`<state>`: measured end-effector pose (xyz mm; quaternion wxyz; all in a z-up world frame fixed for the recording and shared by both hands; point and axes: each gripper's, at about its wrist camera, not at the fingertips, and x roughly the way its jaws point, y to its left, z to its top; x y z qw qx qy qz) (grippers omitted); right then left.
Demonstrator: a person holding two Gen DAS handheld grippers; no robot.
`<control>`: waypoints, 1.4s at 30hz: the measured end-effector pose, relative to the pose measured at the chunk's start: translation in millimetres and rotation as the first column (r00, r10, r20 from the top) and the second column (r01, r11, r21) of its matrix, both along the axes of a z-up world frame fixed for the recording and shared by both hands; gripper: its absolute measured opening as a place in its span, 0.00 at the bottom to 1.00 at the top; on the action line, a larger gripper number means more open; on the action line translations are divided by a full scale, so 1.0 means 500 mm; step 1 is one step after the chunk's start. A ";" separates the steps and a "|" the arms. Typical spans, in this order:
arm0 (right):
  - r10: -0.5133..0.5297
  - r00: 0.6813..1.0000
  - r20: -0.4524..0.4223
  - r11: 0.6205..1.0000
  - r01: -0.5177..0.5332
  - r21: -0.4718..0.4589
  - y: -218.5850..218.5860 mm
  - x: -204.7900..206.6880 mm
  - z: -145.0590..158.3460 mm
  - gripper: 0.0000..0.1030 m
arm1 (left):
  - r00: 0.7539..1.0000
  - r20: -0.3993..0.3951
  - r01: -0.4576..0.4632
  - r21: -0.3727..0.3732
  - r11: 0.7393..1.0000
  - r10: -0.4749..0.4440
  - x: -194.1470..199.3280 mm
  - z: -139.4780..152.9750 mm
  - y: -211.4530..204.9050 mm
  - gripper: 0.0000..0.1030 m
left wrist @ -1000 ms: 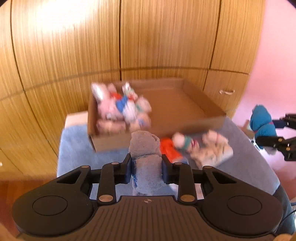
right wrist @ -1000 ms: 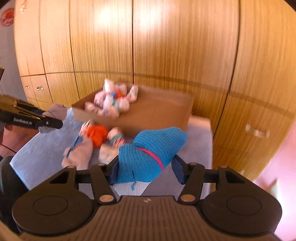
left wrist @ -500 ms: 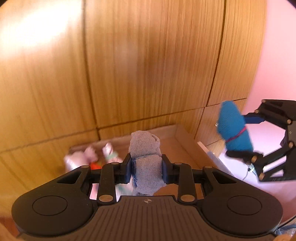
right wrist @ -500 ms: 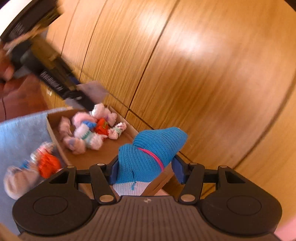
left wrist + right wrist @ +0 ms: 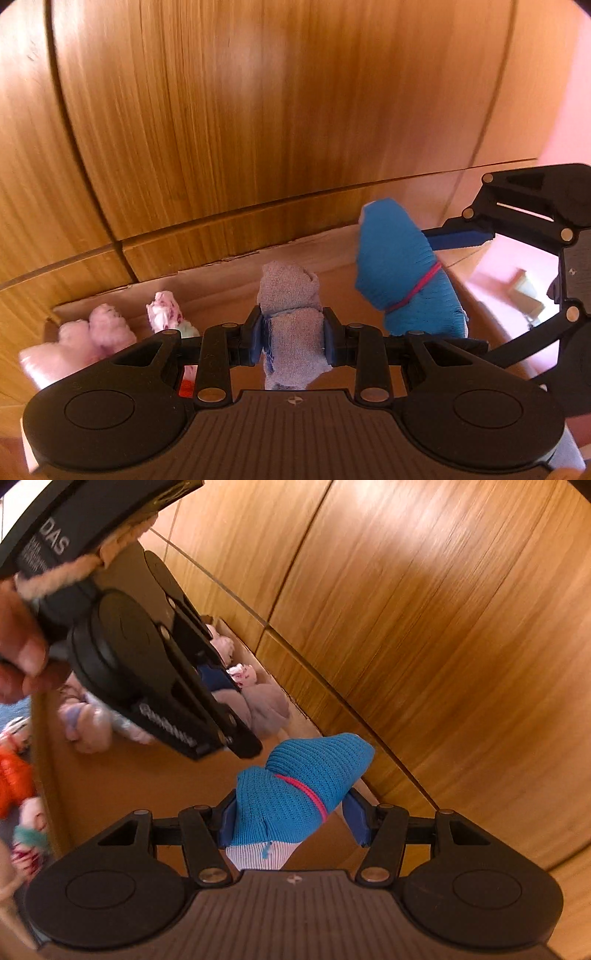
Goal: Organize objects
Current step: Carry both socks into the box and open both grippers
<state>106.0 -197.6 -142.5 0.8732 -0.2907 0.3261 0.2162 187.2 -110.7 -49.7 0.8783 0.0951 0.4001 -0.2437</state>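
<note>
Wooden cabinet doors (image 5: 229, 122) are filling the background behind an open cardboard box (image 5: 221, 280). Over the box, the left claw (image 5: 293, 332) is clenching a grey rolled sock (image 5: 290, 306), while the right claw (image 5: 291, 821) is grasping a blue rolled sock (image 5: 299, 794) with a pink stripe. Pink and white sock bundles (image 5: 107, 328) are lying in the box's left end.
</note>
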 end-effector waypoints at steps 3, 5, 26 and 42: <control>-0.006 0.999 -0.050 1.000 0.007 0.024 -0.001 0.033 -0.015 0.53 | 1.000 -0.017 -0.010 0.025 1.000 0.011 0.024 -0.018 -0.003 0.37; -0.007 0.997 -0.077 0.999 0.009 0.036 -0.002 0.048 -0.023 0.53 | 1.000 -0.024 -0.015 0.035 0.999 0.016 0.035 -0.028 -0.001 0.37; -0.022 0.991 -0.134 0.998 0.029 0.048 0.002 0.041 -0.029 0.62 | 0.999 -0.043 -0.001 0.068 0.998 0.004 0.014 -0.044 -0.001 0.49; -0.042 0.992 -0.118 0.997 0.049 0.056 -0.007 -0.012 0.027 0.65 | 0.999 -0.013 -0.032 0.080 0.996 0.033 -0.074 0.020 0.000 0.67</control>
